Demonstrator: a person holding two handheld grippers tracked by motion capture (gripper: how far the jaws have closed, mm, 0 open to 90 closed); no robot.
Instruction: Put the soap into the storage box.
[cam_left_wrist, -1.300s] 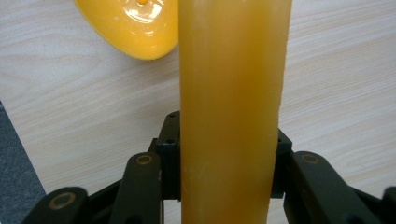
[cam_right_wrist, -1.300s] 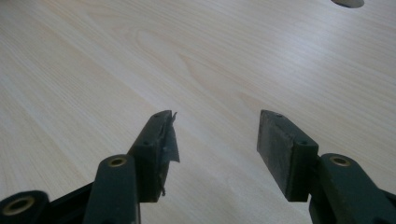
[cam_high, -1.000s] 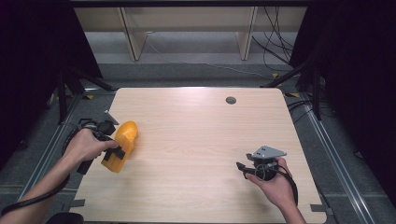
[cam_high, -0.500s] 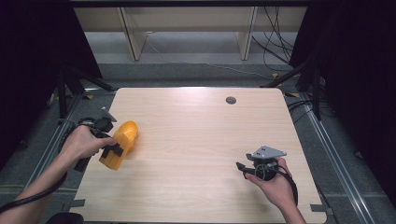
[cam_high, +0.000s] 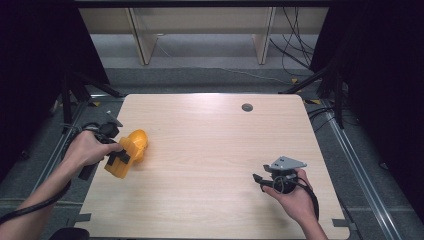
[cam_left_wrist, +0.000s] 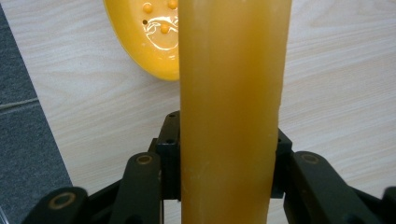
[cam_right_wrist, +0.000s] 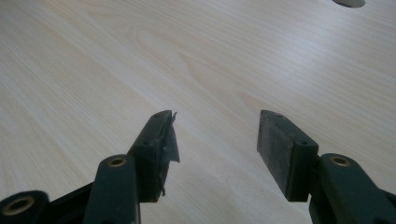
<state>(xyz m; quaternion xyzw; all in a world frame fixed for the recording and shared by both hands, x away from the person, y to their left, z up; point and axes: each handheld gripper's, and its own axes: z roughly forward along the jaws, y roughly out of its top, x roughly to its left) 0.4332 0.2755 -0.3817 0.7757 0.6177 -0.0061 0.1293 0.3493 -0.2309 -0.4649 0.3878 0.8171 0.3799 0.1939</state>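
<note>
Our left gripper (cam_high: 117, 157) has its jaws pinched on the flat amber-yellow handle (cam_left_wrist: 231, 112) of a yellow plastic tool (cam_high: 127, 152); in the left gripper view the handle runs straight up between the two black jaws, which press on its two long edges. Beyond the handle we see the tool's rounded yellow head (cam_left_wrist: 149, 42), glossy, with small raised dots, lying against or just above the table (cam_high: 210, 150); we cannot tell which. Taking the tool by its narrow handle rather than its bulging head looks sensible to us, since the straight sides give the jaws a square seat and the head stays free.

Relative to the table, the tool sits at the left edge, about midway along it, with its head pointing inward over the wood.

Our right gripper (cam_high: 260, 181) has its jaws spread, with nothing between them but bare wood grain in the right gripper view. It rests low near the table's right front corner, well apart from the tool, and we judge it is parked out of the way while the left hand (cam_high: 87, 150) works. A small round grommet (cam_high: 247, 107) sits near the far edge of the table.
</note>
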